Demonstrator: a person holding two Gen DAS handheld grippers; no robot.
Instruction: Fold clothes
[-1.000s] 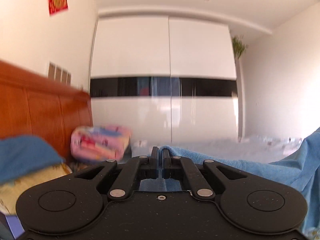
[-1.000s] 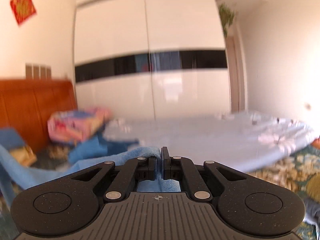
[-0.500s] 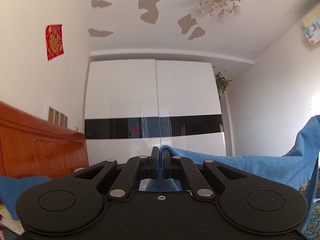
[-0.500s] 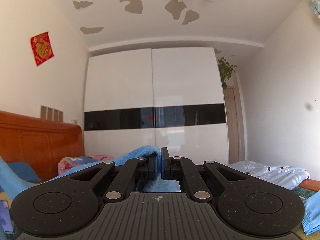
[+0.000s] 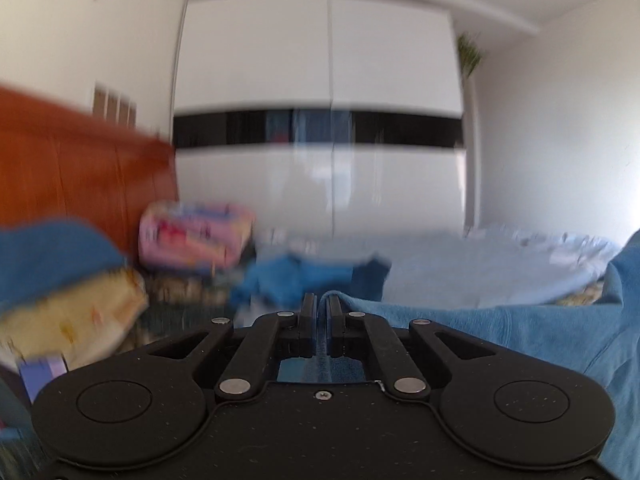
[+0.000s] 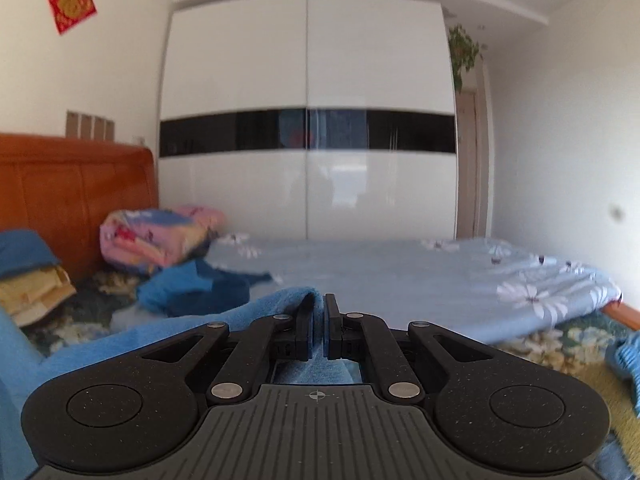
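A light blue garment (image 5: 500,332) hangs stretched between my two grippers, above the bed. My left gripper (image 5: 319,300) is shut on one edge of it; the cloth runs off to the right and rises at the frame's right edge. My right gripper (image 6: 319,300) is shut on another edge of the blue garment (image 6: 160,332), which runs off to the left. A darker blue garment (image 6: 200,288) lies crumpled on the bed ahead, also seen blurred in the left wrist view (image 5: 304,276).
A pale blue flowered sheet (image 6: 440,276) covers the bed. A folded pink quilt (image 6: 156,240) and a blue and yellow pillow stack (image 6: 28,276) lie by the orange wooden headboard (image 6: 76,192). A white wardrobe (image 6: 308,120) stands behind. Blue cloth (image 6: 624,356) lies at the right edge.
Both grippers, which had tilted up toward the ceiling half a second ago, have swung back down toward the bed, still holding the light blue garment.
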